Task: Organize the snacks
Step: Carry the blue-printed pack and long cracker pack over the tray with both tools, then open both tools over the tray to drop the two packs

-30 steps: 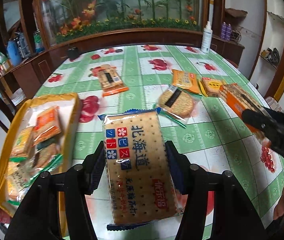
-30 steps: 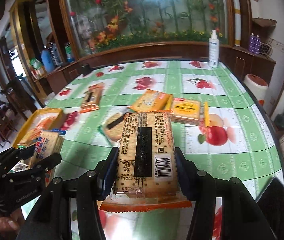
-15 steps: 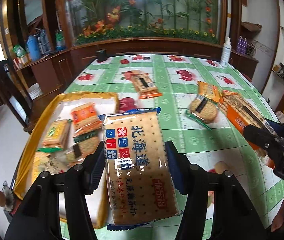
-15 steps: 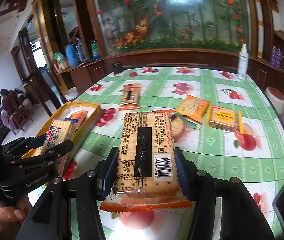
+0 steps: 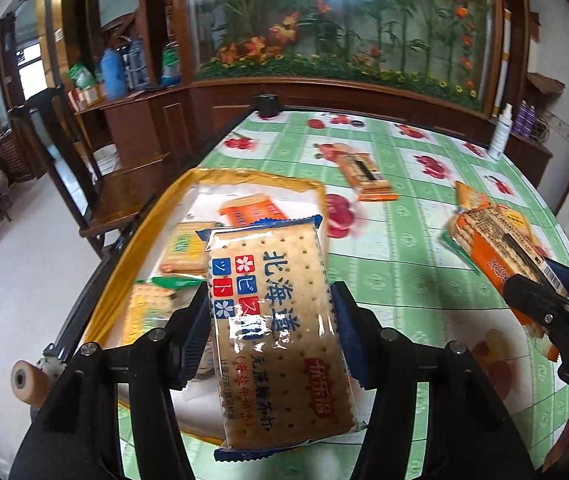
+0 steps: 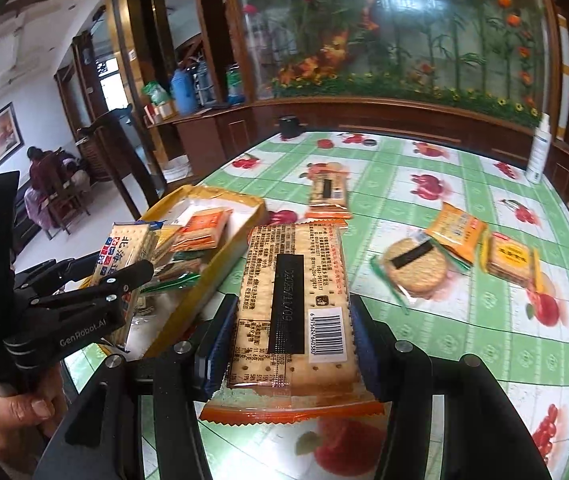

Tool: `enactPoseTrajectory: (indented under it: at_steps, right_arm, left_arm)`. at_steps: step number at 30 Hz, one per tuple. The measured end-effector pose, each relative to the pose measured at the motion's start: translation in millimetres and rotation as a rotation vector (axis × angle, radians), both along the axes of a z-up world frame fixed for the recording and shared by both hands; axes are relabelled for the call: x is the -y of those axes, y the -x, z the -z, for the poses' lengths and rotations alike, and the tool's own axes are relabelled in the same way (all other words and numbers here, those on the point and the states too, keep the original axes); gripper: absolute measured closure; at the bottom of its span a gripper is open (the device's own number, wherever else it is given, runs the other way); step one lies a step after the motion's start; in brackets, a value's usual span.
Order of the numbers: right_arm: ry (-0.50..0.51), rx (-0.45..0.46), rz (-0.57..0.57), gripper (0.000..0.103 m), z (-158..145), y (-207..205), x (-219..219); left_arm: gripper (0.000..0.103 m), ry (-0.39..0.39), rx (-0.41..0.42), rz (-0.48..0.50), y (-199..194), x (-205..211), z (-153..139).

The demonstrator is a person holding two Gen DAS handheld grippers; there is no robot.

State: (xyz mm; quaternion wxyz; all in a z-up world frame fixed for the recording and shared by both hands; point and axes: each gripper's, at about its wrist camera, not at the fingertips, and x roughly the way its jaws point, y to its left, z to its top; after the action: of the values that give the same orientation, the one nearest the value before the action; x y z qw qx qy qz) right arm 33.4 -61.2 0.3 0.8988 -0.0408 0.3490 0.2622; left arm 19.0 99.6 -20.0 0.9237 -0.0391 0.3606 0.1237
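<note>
Table in green fruit-print cloth carries a yellow tray of snacks at nine o'clock. Left gripper clamps a blue-edged cracker pack over the tray; right gripper pinches an orange-edged cracker pack beside it.

On the blue-edged cracker packet we read the large characters 北海道, small red and blue squares spelling ビスケット in part, and a red line in brackets, 海盐牛奶味. On the back of the orange-edged cracker packet we read a black strip stamped 2025/11/09 and a barcode numbered 6 975624 640380; its finer print is too small to read. On the body of the left gripper we read "GenRobot.AI". On the right gripper we see only the letters "DA" at the frame's edge.
</note>
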Motion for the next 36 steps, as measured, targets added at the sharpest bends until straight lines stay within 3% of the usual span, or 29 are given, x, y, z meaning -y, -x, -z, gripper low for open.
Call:
enactPoseTrajectory:
  at_steps: [17, 36]
  right_arm:
    - [-0.022, -0.036, -0.12, 0.048, 14.3, -13.8, -56.6]
    - [-0.091, -0.106, -0.227, 0.048, 28.1, -67.4, -159.9]
  left_arm:
    - [0.046, 0.028, -0.037, -0.129, 7.6, -58.3, 23.2]
    - [0.046, 0.054, -0.071, -0.152, -4.6, -83.6, 36.6]
